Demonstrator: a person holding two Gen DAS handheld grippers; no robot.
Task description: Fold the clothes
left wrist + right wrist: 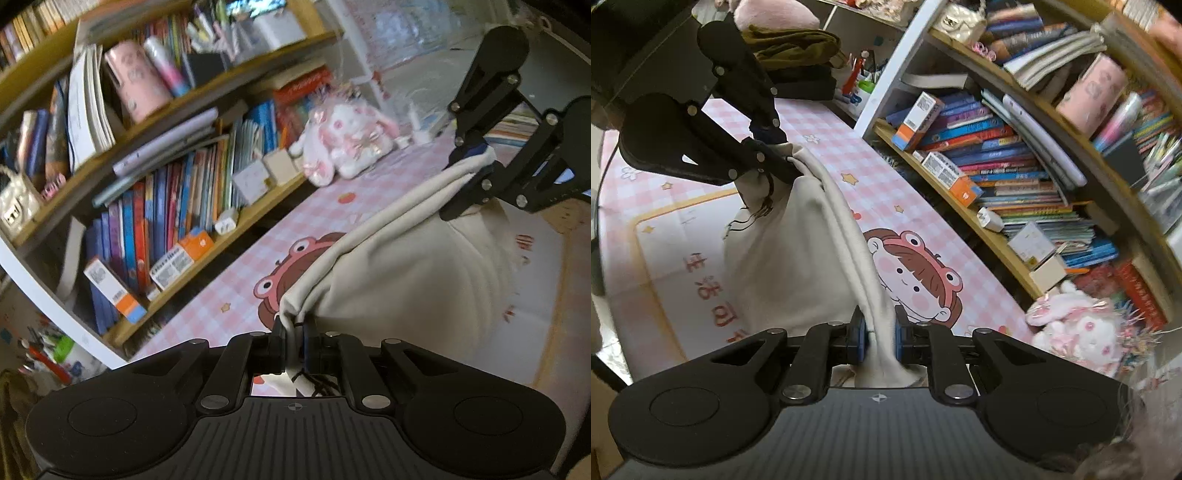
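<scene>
2 claws (294,334) (880,332) on cloth (798,251) edge

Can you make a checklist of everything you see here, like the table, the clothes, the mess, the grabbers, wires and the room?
Surface: pink checked mat with a cartoon frog-hat child.
Job's things: cream garment, lifted and stretched between both grippers.
Clutter: plush bunny; folded clothes stack at the far end.
Grippers: left hand-held gripper and right hand-held gripper both shut on the garment.
Cables: nothing seen.
Surroundings: crowded bookshelf.
</scene>
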